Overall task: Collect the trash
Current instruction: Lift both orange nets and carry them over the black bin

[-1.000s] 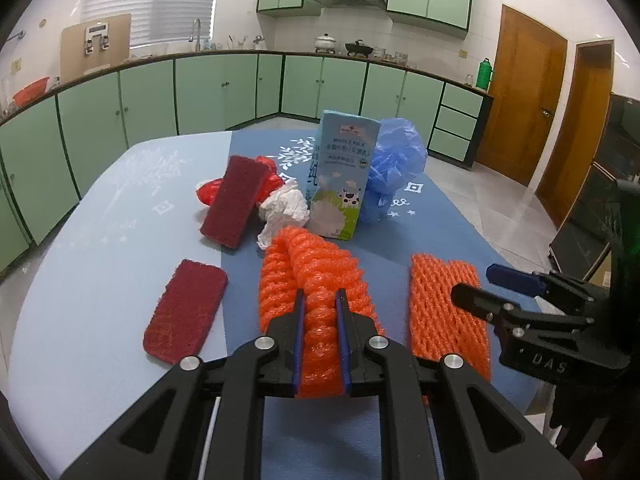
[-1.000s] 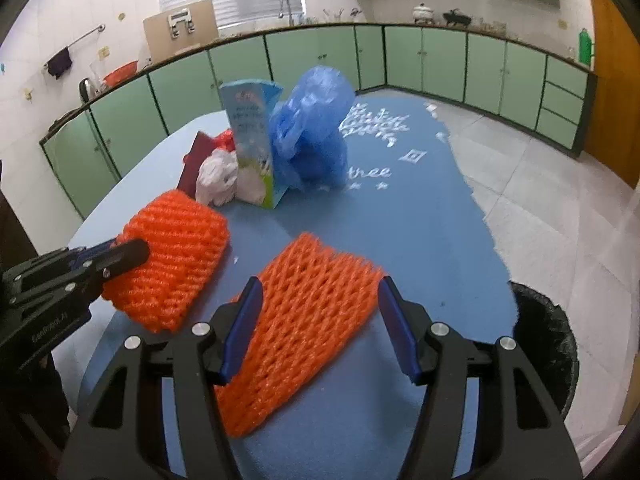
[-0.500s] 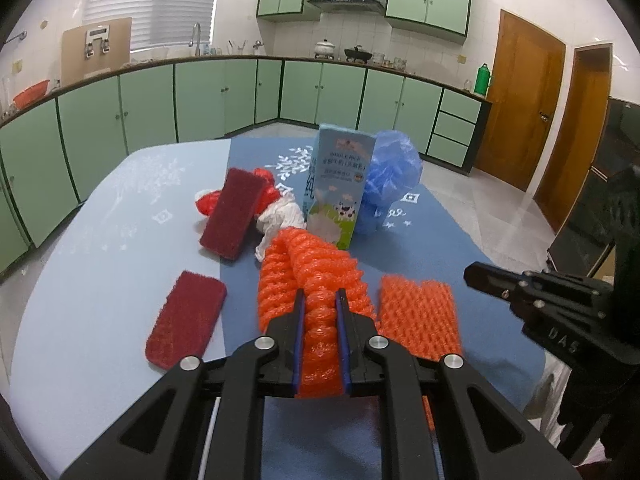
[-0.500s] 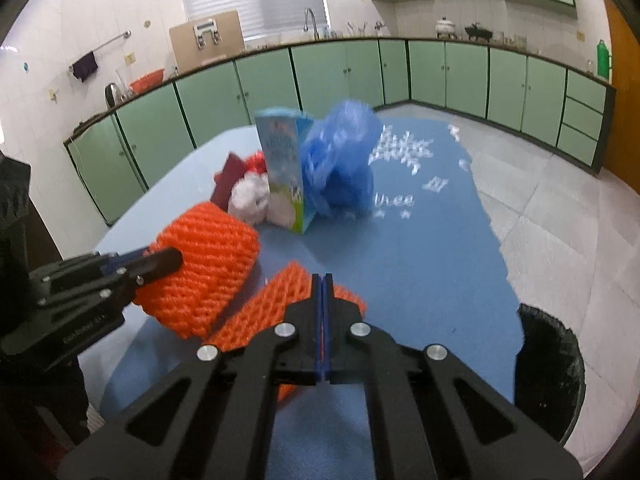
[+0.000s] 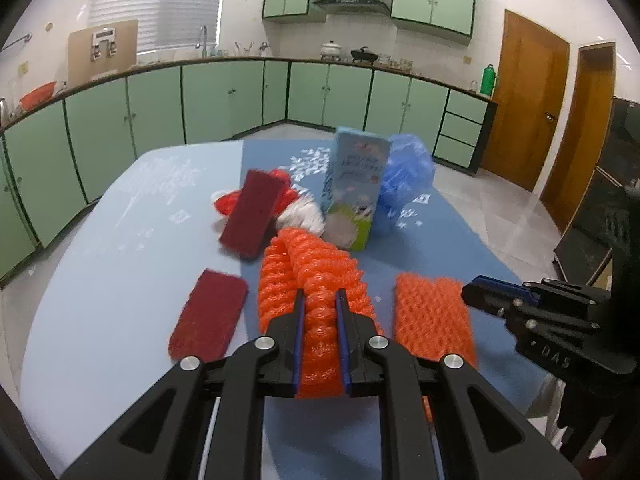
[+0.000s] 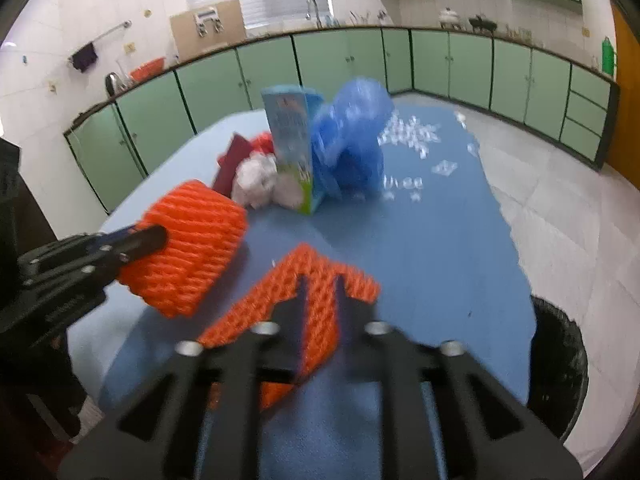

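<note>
Since a second ago the right gripper [image 6: 318, 296] jaws have been reopening yet pinch the flat orange foam net [image 6: 316, 304], lifted off the table [image 6: 432, 248]; left gripper [image 5: 319, 312] clenches the rolled foam net [image 5: 308, 276] between its jaws; next, carrying both to the black bin [image 6: 560, 364].

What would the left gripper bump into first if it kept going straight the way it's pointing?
Probably the milk carton. The left gripper, clamped on orange foam netting, points toward the carton and the white wad beside it, though depth is hard to judge.
</note>
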The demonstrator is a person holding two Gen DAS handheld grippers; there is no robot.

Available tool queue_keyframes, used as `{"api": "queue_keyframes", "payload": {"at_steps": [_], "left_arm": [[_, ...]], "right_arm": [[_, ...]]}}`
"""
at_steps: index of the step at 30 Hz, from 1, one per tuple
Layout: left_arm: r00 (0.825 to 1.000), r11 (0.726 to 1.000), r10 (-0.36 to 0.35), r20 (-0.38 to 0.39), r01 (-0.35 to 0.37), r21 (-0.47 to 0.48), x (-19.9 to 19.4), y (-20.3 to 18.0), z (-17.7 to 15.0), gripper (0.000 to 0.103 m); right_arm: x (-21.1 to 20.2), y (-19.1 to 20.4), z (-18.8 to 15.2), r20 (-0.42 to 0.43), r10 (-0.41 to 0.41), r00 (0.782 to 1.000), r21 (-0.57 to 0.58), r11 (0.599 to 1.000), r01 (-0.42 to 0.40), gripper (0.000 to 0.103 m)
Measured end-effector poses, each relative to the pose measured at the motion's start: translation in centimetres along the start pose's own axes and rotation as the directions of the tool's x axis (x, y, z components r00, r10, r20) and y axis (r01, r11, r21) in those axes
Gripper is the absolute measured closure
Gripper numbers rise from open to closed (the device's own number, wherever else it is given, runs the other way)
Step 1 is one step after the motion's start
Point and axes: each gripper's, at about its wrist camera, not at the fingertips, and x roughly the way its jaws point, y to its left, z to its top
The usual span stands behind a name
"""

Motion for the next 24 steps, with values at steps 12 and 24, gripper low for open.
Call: {"api": "queue_keyframes", "payload": {"at_steps": [12,24], "left_arm": [[1.000,1.000,-0.001,-0.026,0.001,-0.010,0.9,0.6,-0.8,0.089],[0.998,0.999,-0.048,0.031,0.047,0.021,-0.6,-1.5,1.1,0.089]], "right_arm": [[2.2,0.9,-1.2,-0.066,0.000,0.998,-0.040,0.999,-0.003,0.094],[-3.1,-0.6,1.9,0.088,0.002,0.996,-0.010,1.000,-0.001,0.094]]}}
